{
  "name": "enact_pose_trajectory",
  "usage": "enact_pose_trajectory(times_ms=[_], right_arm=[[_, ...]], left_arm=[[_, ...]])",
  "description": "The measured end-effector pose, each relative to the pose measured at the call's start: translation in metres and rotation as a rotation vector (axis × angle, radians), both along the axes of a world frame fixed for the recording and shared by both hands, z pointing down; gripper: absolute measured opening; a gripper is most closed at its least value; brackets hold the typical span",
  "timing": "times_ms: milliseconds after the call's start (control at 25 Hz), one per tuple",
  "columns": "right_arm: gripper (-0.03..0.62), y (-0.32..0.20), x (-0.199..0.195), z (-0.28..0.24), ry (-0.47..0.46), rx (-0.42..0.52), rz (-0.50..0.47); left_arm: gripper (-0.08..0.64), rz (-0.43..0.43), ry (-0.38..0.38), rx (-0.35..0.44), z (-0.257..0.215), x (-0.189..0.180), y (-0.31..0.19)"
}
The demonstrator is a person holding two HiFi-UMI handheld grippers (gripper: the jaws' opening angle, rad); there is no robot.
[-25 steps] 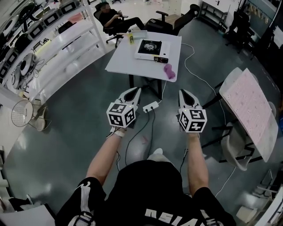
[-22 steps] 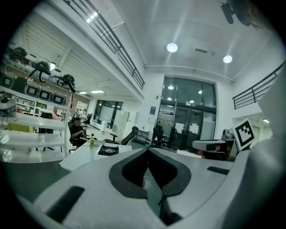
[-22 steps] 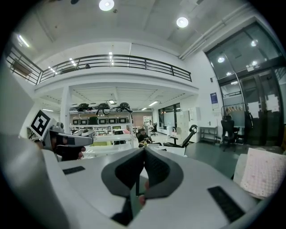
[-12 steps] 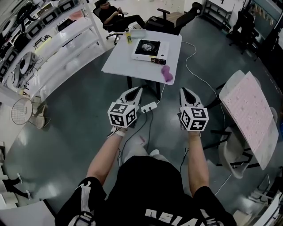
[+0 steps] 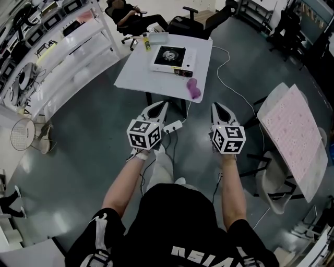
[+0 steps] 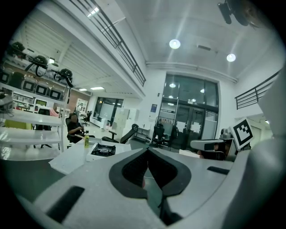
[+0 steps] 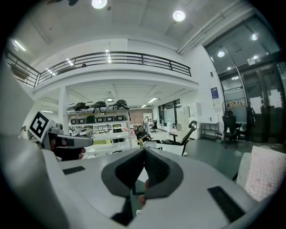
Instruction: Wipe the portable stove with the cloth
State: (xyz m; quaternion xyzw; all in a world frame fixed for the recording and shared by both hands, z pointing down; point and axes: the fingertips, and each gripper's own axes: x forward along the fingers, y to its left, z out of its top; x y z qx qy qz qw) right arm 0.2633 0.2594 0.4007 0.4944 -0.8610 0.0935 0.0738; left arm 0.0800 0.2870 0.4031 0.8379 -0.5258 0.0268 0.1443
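The white portable stove (image 5: 173, 59) with a black burner sits on a white table (image 5: 138, 75) ahead of me; it also shows in the left gripper view as the stove (image 6: 103, 150). A purple cloth (image 5: 193, 88) lies on the table's near right part, beside the stove. My left gripper (image 5: 164, 104) and right gripper (image 5: 214, 106) are held side by side in the air, short of the table, both shut with nothing between the jaws. The left gripper (image 6: 147, 148) points toward the table; the right gripper (image 7: 144, 149) does too.
A yellow bottle (image 5: 147, 43) and a clear box stand at the table's far edge. A seated person (image 5: 128, 14) and black chairs are behind it. White shelves (image 5: 62, 49) run along the left. A power strip (image 5: 174, 126) and cables lie on the floor. A pink-topped table (image 5: 292, 131) stands right.
The table with the stove and cloth has come nearer and shifted left in the head view as I walk toward it. Both grippers stay shut and level.
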Motion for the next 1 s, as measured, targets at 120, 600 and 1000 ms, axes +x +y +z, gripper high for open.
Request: enact_pose_trajectory(times_ms=[120,600,1000], right_arm=[[0.011,-0.018,-0.004,-0.001,0.0,0.002,0.001],[0.011,-0.115,-0.04,0.001,0.019,-0.019,0.031],[0.011,-0.203,-0.075,0.001,0.027,-0.036,0.11]], left_arm=[[0.009,0.004,0.003,0.0,0.0,-0.003,-0.02],[0.009,0.045,0.022,-0.003,0.0,-0.033,-0.128],[0.009,0.109,0.014,-0.01,-0.003,-0.077,-0.227]])
